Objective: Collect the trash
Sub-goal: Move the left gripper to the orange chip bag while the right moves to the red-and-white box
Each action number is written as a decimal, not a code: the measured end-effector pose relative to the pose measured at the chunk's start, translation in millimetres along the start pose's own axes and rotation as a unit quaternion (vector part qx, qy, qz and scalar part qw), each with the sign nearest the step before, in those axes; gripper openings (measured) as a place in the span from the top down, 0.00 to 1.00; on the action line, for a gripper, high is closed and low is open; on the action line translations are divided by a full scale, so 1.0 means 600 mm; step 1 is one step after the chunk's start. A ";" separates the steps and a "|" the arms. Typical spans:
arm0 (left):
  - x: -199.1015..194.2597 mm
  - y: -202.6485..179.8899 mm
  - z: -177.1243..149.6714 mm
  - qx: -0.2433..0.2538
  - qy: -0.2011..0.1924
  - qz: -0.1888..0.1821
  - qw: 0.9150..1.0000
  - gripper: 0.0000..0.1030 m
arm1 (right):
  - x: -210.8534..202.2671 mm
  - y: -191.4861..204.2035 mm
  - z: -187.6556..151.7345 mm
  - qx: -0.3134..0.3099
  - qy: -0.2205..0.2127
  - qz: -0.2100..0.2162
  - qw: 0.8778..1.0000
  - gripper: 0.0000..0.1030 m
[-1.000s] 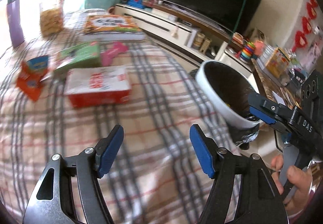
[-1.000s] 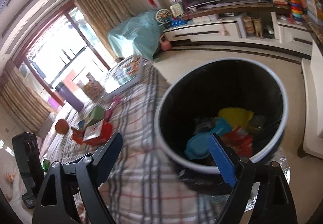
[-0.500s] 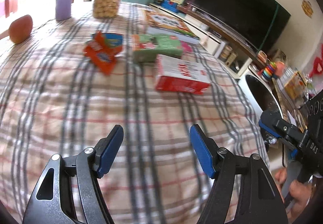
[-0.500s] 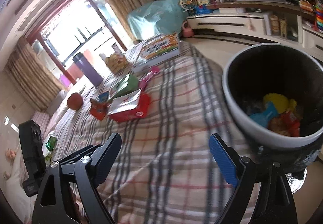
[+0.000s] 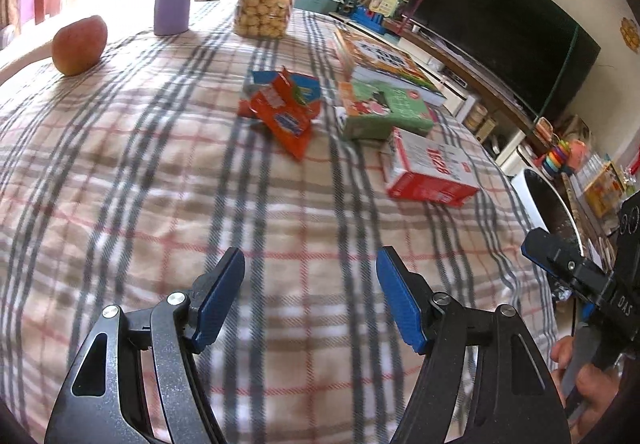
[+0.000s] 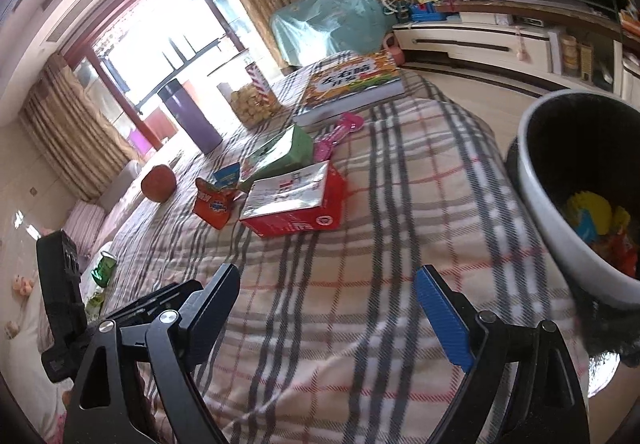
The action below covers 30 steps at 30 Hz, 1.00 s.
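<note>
Matt plaid cloth (image 5: pixel 160 184) — glossy cardboard box (image 5: pixel 430 168), crinkly foil wrapper (image 5: pixel 286 112).

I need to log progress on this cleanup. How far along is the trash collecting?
Partly done. The trash bin beside the table already holds wrappers. Nothing is in hand: the left gripper and right gripper both hang open and empty over the plaid cloth. Left on it: the orange snack wrapper, the red carton and the green carton.
</note>
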<state>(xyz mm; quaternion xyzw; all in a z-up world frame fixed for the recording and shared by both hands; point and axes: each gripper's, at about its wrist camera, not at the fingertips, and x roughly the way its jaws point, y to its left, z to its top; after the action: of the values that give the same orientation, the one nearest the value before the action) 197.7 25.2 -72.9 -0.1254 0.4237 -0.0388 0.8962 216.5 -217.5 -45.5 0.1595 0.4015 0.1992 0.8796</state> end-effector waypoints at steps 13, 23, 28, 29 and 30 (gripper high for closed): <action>0.039 0.038 0.070 0.020 0.004 0.013 1.000 0.32 | 0.087 0.032 0.061 -0.146 0.058 0.026 0.987 0.12; 0.101 0.045 0.142 0.021 0.008 -0.003 1.000 0.33 | 0.164 0.066 0.086 -0.280 0.111 0.031 0.953 0.12; 0.122 0.032 0.146 0.038 0.013 -0.009 0.999 0.59 | 0.176 0.053 0.095 -0.261 0.109 0.038 0.958 0.23; 0.124 0.028 0.144 0.044 0.015 -0.008 0.999 0.69 | 0.176 0.051 0.095 -0.258 0.108 0.033 0.959 0.30; 0.124 0.024 0.142 0.049 0.014 -0.006 0.999 0.74 | 0.174 0.050 0.093 -0.255 0.107 0.029 0.961 0.33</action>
<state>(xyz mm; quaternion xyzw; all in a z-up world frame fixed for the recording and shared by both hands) 310.2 42.2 -80.5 -0.0833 0.4334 -0.0670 0.8948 315.5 -148.4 -64.5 -0.0805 0.4243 0.3357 0.8371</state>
